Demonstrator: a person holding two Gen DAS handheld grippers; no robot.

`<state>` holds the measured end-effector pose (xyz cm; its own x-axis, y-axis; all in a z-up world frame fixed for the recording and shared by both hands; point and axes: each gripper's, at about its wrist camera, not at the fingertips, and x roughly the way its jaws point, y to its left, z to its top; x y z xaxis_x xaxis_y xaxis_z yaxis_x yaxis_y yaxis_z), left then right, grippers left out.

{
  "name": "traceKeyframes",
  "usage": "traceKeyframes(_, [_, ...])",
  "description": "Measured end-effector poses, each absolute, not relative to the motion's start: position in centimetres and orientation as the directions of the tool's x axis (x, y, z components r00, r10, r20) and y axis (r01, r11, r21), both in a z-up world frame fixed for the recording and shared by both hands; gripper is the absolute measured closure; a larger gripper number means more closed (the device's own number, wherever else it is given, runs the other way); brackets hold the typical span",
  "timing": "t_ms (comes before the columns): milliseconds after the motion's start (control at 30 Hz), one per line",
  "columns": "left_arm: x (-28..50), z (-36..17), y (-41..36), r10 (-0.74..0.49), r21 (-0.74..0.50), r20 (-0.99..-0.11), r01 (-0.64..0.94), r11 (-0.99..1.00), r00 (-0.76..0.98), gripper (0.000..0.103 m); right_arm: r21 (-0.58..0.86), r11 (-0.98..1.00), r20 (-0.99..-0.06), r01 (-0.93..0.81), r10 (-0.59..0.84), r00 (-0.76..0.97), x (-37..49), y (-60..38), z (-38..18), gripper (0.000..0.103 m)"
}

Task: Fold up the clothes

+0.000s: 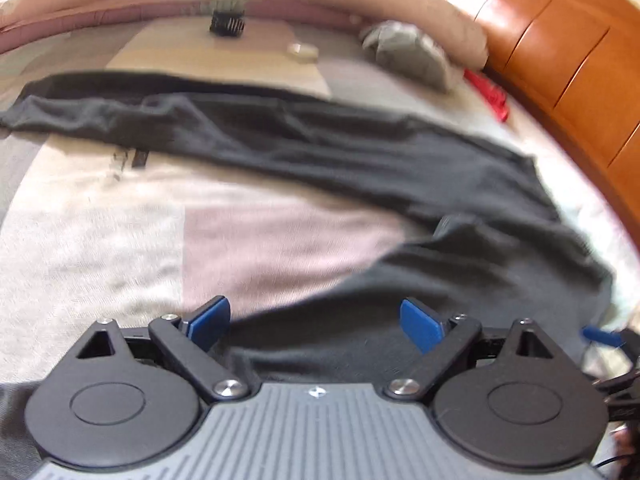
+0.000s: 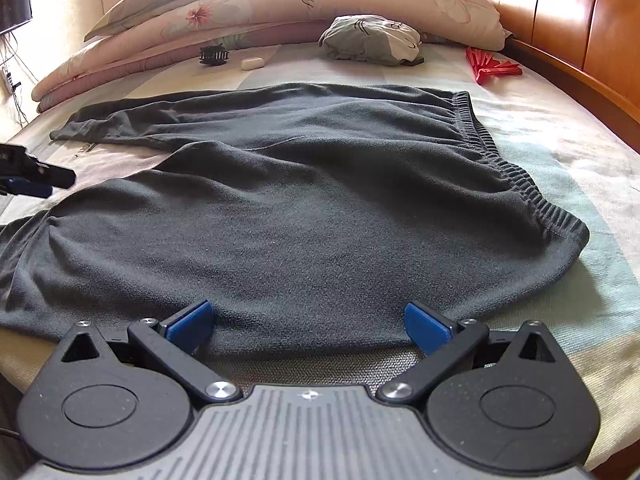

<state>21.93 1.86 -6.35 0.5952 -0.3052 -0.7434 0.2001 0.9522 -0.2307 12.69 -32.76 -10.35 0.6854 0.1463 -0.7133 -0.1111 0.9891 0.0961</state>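
Note:
Dark grey trousers (image 2: 304, 200) lie spread flat on the bed, the ribbed elastic waistband (image 2: 516, 184) to the right and the two legs running left. In the blurred left wrist view the same trousers (image 1: 360, 152) stretch across the sheet, one leg far, one near. My left gripper (image 1: 316, 322) is open over the near leg's edge, blue pads wide apart, nothing between them. My right gripper (image 2: 310, 322) is open too, at the trousers' near hem by the bed edge. The left gripper (image 2: 28, 178) also shows at the left edge of the right wrist view.
Folded pink floral quilts and a pillow (image 2: 240, 4) line the far side. A grey bundled garment (image 2: 372, 40), a red folded item (image 2: 496, 66), a black hair clip (image 2: 214, 55) and a small white case (image 2: 252, 63) lie beyond the trousers. A wooden headboard (image 2: 560, 20) stands at right.

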Motion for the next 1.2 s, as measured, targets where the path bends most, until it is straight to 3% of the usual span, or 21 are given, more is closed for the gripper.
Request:
traceKeyframes(133, [19.8,-4.5,4.3,-0.354,-0.314,-0.724,0.173,0.933,0.593,0.01,0.089,0.99,-0.712,-0.111,0.141,0.688,12.8,-32.6,-10.4,0.0])
traceKeyframes(267, [18.9,-6.9,6.3,-0.384,-0.389,-0.749,0.111,0.915,0.541,0.01,0.089,0.99,-0.713,-0.11,0.14,0.687,13.0,-32.7,-10.4,0.0])
traceKeyframes(333, [19.4,-8.7,7.5,-0.328,-0.363,-0.78,0.042,0.931,0.533,0.013,0.091,0.99,-0.714,-0.111,0.143,0.685,13.0,-32.7,-10.4,0.0])
traceKeyframes(367, [19.3,-8.7,8.3,-0.324,-0.367,-0.751,0.045,0.929,0.576,0.013,0.092,0.99,-0.714,-0.111,0.143,0.686,12.9,-32.7,-10.4,0.0])
traceKeyframes(467, [20.0,-7.4,9.6,-0.154,-0.254,-0.779,-0.08,0.964,0.607,0.015,0.088,0.99,-0.714,-0.107,0.138,0.687,12.9,-32.6,-10.4,0.0])
traceKeyframes(600, [18.9,-5.6,11.1,-0.186,-0.266,-0.759,-0.036,0.963,0.624,0.013,0.084,0.991,-0.716,-0.103,0.133,0.685,12.9,-32.5,-10.4,0.0])
traceKeyframes(900, [17.8,-8.6,13.9,-0.21,-0.306,-0.786,-0.071,0.949,0.582,0.012,0.074,0.994,-0.726,-0.084,0.111,0.679,13.2,-32.2,-10.4,0.0])
traceKeyframes(1000, [19.4,-8.5,13.7,-0.129,-0.246,-0.796,-0.12,0.962,0.591,0.012,0.073,0.994,-0.731,-0.078,0.107,0.674,13.3,-32.1,-10.3,0.0])
traceKeyframes(1200, [18.8,-5.1,15.0,-0.11,-0.208,-0.768,-0.083,0.975,0.631,0.012,0.075,0.996,-0.757,-0.048,0.088,0.647,13.4,-31.8,-9.6,0.0])
